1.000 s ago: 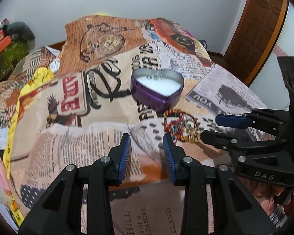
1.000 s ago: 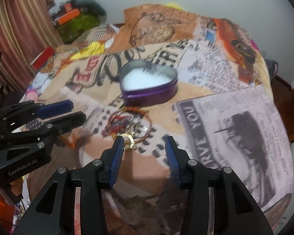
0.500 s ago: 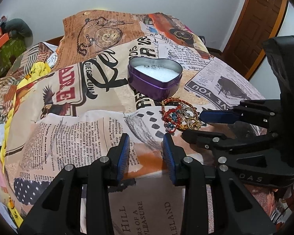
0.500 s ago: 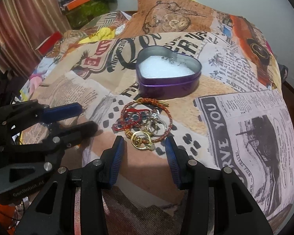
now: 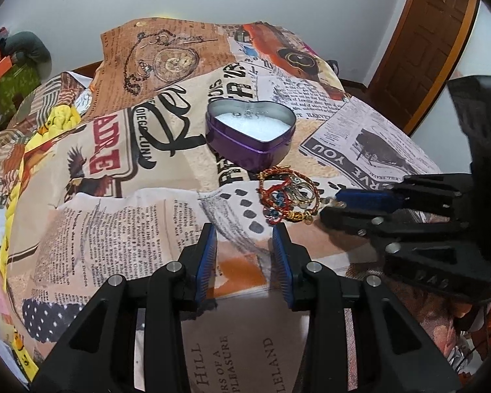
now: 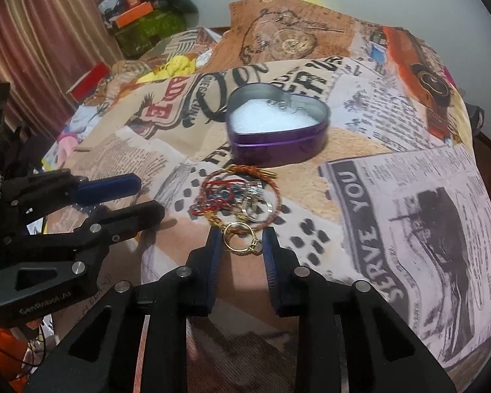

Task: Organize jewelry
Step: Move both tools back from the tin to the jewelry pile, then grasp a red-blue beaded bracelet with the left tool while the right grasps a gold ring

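A purple heart-shaped tin (image 5: 250,136) with white padding stands open on the printed cloth; it also shows in the right wrist view (image 6: 276,132). A small silver piece lies inside it. A pile of jewelry (image 5: 288,198), red cord bracelets and rings, lies just in front of the tin (image 6: 237,199). A gold ring (image 6: 242,237) lies at the pile's near edge, between the tips of my right gripper (image 6: 240,240), which is open around it. My left gripper (image 5: 244,232) is open and empty, left of the pile.
The printed newspaper-pattern cloth (image 5: 121,203) covers a bed. Clutter and boxes (image 6: 140,19) lie at the far left by a curtain. A wooden door (image 5: 422,42) stands at the right. A book (image 5: 232,357) lies under my left gripper.
My right gripper has moved forward and down to the pile, so the gold ring now sits between its fingertips. My left gripper has hardly moved.
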Motion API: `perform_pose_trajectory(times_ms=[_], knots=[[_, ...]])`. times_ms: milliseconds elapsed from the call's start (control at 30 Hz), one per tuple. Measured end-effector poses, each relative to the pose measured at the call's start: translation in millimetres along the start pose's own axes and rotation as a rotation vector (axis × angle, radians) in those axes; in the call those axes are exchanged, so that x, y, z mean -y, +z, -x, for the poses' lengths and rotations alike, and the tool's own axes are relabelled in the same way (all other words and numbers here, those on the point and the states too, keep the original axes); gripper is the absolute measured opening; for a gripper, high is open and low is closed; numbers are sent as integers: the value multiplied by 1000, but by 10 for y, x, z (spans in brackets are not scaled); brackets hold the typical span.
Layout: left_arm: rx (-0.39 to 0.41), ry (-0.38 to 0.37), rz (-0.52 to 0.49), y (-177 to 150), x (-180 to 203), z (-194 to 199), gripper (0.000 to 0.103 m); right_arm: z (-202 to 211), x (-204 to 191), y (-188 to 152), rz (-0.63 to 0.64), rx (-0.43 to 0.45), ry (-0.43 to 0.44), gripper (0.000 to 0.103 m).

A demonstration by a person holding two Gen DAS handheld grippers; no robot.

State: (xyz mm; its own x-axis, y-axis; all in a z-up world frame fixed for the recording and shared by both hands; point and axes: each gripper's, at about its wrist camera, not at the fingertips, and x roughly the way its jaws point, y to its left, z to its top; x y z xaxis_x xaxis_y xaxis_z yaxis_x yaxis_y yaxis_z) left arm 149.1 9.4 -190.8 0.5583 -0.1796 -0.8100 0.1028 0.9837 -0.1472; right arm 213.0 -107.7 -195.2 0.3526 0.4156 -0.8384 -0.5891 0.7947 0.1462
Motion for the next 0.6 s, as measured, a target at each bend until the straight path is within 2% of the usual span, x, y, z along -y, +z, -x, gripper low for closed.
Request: perform_pose_trajectory(times_ms=[200, 467, 600], knots=[[-31, -12, -16, 17, 66, -172, 34, 173, 192, -53, -53, 43, -22, 23], [-25, -2, -52, 64, 166, -284, 33, 272, 328, -69, -88, 75, -20, 23], [-17, 3, -74, 79, 211, -298, 18, 279, 356, -92, -96, 79, -12, 23]])
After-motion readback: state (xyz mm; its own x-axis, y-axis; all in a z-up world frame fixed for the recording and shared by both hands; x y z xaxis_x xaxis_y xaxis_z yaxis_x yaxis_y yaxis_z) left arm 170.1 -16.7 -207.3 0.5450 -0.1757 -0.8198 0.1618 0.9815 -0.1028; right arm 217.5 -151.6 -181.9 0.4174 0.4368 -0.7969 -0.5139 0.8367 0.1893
